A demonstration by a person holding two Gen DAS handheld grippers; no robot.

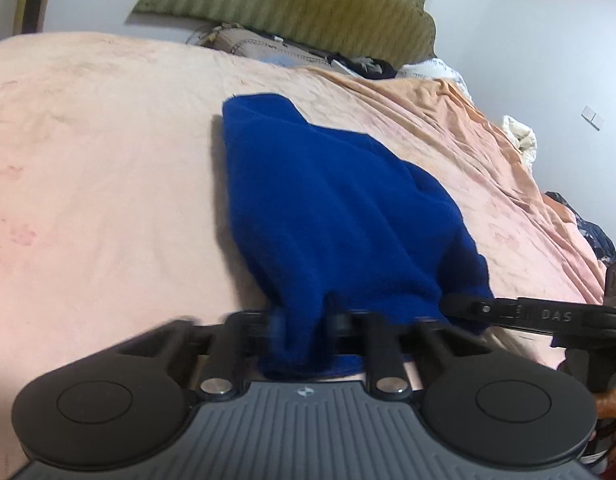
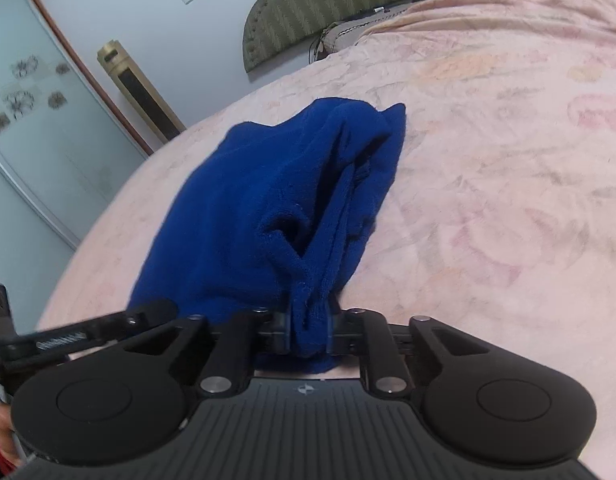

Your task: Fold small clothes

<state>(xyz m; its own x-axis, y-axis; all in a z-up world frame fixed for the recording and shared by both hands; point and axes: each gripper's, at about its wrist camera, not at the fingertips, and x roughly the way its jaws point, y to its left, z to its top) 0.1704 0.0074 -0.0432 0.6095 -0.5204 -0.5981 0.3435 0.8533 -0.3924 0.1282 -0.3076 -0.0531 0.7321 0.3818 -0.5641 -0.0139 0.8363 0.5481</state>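
A blue fleece garment (image 1: 332, 208) lies partly lifted over a pink bedspread (image 1: 100, 168). My left gripper (image 1: 306, 320) is shut on the near edge of the garment. In the right wrist view the same blue garment (image 2: 268, 208) shows doubled layers, and my right gripper (image 2: 310, 322) is shut on its near edge. The right gripper also shows at the right edge of the left wrist view (image 1: 528, 316), and the left gripper at the left edge of the right wrist view (image 2: 88, 330). The two grippers hold the edge close together.
A green padded headboard (image 1: 292, 4) stands at the far end with pillows and clothes (image 1: 268, 46) below it. Rumpled bedding (image 1: 520, 136) and dark clothes (image 1: 592, 232) lie at the right bed edge. A wardrobe (image 2: 32, 120) and a gold tower unit (image 2: 140, 96) stand beside the bed.
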